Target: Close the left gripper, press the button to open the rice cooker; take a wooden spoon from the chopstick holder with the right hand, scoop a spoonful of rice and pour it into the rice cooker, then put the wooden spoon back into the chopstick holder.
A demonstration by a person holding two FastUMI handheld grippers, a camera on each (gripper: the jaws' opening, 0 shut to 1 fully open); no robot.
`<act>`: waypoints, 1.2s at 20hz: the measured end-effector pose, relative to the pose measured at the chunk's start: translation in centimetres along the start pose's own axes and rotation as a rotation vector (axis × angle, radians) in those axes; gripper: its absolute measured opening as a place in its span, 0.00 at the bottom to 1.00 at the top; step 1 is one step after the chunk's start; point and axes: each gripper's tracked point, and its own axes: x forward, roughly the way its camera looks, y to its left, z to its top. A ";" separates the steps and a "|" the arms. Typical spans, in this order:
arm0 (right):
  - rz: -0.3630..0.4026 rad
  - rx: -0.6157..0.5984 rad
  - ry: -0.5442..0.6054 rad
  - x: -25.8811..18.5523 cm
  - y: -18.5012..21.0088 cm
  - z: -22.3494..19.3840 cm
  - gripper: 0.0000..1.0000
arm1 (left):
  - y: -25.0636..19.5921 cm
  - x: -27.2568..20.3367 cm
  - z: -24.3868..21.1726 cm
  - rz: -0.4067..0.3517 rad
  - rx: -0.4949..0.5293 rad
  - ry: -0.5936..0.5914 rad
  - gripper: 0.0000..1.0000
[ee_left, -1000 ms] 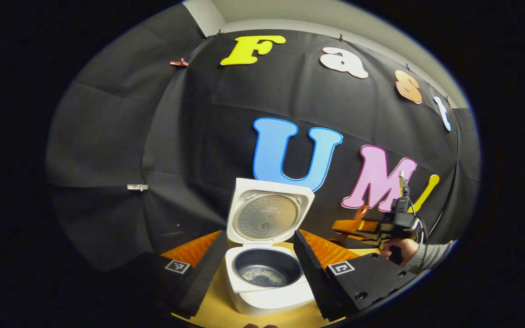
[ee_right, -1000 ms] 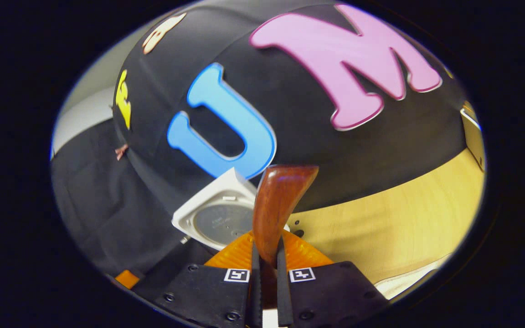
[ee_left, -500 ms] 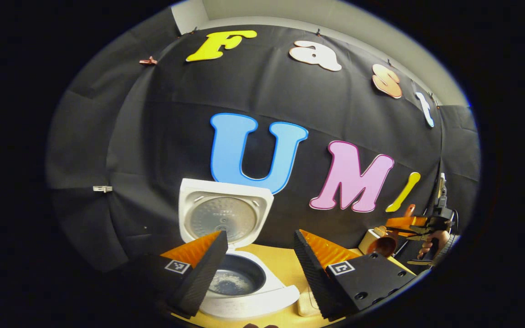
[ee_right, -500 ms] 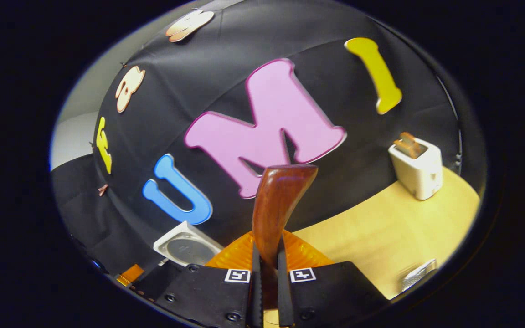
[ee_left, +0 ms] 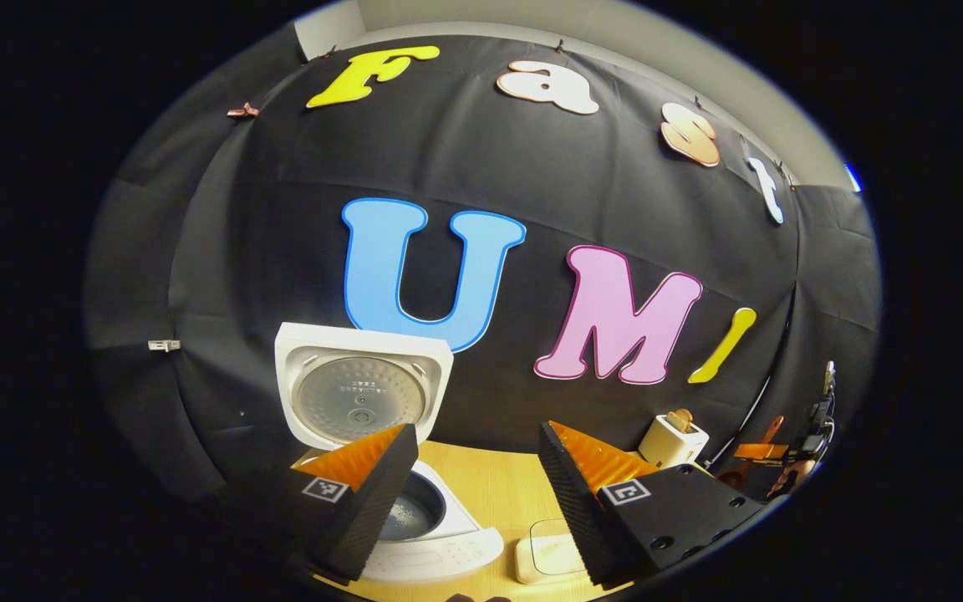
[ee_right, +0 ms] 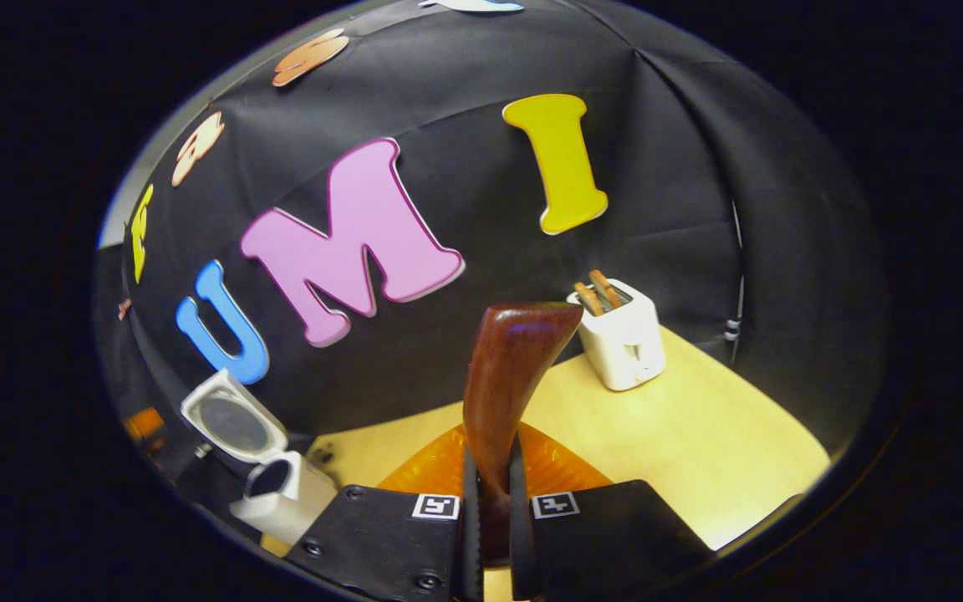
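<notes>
The right claw was clenched on the wooden spoon, held upright above the worktop. The left claw hung released beside the open rice cooker.

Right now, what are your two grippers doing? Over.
Right hand-held gripper shut on wooden spoon. Left hand-held gripper open, holding nothing. Rice cooker lid up. Chopstick holder ahead of spoon, bare table between.

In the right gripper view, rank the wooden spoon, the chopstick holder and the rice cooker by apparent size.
1. wooden spoon, inflated by nearness to the camera
2. rice cooker, lid up
3. chopstick holder, not clearly smaller than the cooker
</notes>
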 end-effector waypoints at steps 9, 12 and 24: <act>0.000 -0.089 0.151 2.2 -4.2 -7.3 0.17 | -1.0 -0.8 0.5 0.062 0.016 0.029 0.94; 0.000 -0.111 0.182 3.0 -5.2 -8.6 0.17 | -0.5 -1.2 0.3 0.081 0.039 0.028 0.94; -0.127 -0.042 0.204 1.9 -9.5 -8.6 0.47 | -1.7 -0.6 0.9 0.063 0.062 0.014 0.94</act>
